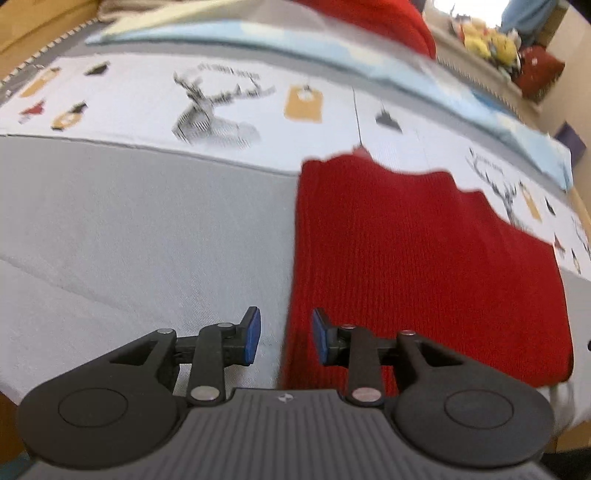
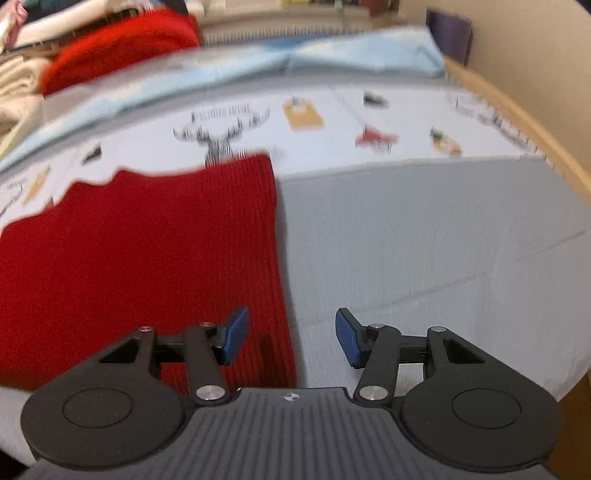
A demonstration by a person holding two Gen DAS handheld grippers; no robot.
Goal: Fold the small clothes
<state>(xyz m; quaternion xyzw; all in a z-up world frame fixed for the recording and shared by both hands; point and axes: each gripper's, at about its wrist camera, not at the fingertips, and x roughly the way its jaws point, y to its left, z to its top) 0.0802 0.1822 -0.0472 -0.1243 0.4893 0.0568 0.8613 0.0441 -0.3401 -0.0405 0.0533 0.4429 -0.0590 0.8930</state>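
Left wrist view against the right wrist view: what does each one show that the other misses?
Only the left wrist view shows the left tongs, open over the left edge of the red knit garment, and yellow plush toys far off. Only the right wrist view shows the right tongs, open over the garment's right edge, a cream folded pile and a purple object. Both show the garment lying flat on the grey bedding, the reindeer-print sheet and a pale blue cloth.

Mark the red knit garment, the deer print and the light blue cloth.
red knit garment (image 1: 424, 266), left wrist view, middle of the ribbed panel.
deer print (image 1: 207, 107), left wrist view, on the deer's neck.
light blue cloth (image 2: 332, 55), right wrist view, on its flat top.
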